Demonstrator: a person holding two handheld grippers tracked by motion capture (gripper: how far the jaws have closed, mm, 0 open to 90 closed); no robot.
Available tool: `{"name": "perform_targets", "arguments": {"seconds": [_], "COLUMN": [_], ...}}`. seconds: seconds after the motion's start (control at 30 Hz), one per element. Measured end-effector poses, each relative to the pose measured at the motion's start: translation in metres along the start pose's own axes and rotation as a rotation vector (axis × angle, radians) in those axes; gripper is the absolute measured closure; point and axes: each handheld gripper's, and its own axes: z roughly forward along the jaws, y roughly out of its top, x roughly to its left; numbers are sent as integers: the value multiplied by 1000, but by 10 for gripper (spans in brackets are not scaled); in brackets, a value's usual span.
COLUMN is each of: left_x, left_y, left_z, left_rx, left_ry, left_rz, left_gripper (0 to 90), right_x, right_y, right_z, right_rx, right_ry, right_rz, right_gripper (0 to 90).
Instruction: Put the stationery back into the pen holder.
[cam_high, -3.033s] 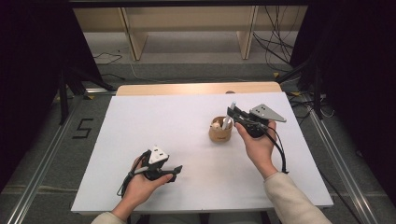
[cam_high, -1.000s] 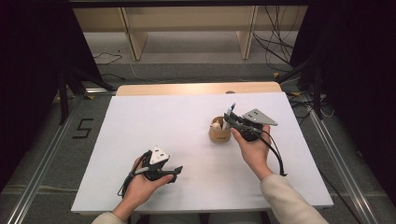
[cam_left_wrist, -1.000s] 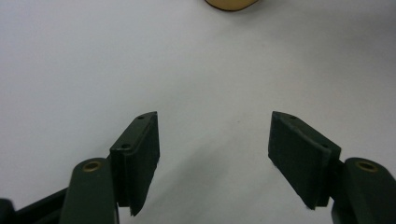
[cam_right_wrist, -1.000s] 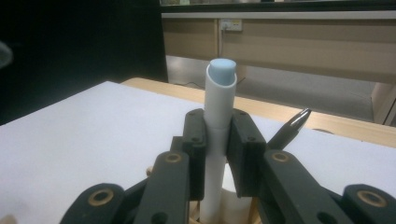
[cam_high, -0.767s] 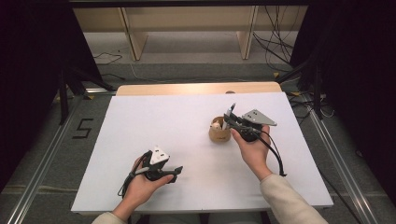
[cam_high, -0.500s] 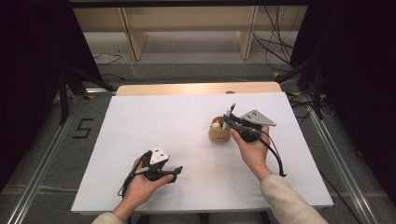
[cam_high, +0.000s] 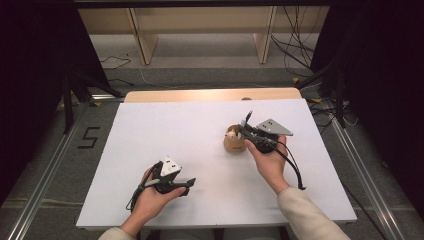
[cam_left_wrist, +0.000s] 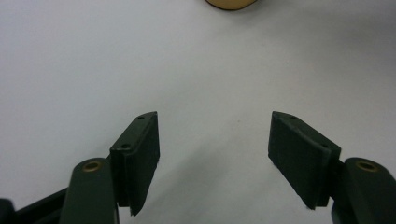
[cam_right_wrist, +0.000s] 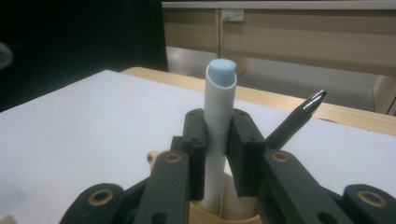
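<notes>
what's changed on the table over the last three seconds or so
The right gripper has drifted slightly nearer the person along with the wooden cup, its jaws shut on the white tube standing in that cup beside a dark pen. The left gripper stayed open and resting on the table.

Cup (cam_high: 234, 142) right of table (cam_high: 150, 130) centre — tube (cam_right_wrist: 219, 121), pen (cam_right_wrist: 299, 116) inside.

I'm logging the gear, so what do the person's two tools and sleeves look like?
Both tools have black jaws with flat rectangular pads and brass-coloured pivot bushings. The left tool carries a white block, the right tool a grey three-cornered plate. A black cable trails from each. The sleeves are beige.
</notes>
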Motion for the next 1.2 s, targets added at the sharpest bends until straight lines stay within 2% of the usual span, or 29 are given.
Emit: {"name": "perform_targets", "arguments": {"seconds": [1.2], "left_x": [0], "left_y": [-1], "left_z": [1], "left_rx": [6], "left_ry": [-4], "left_rz": [3], "left_gripper": [337], "right_x": [-1], "right_y": [-5], "right_z": [3], "right_rx": [20], "right_ry": [-8], "right_rz": [8], "right_gripper": [774]}}
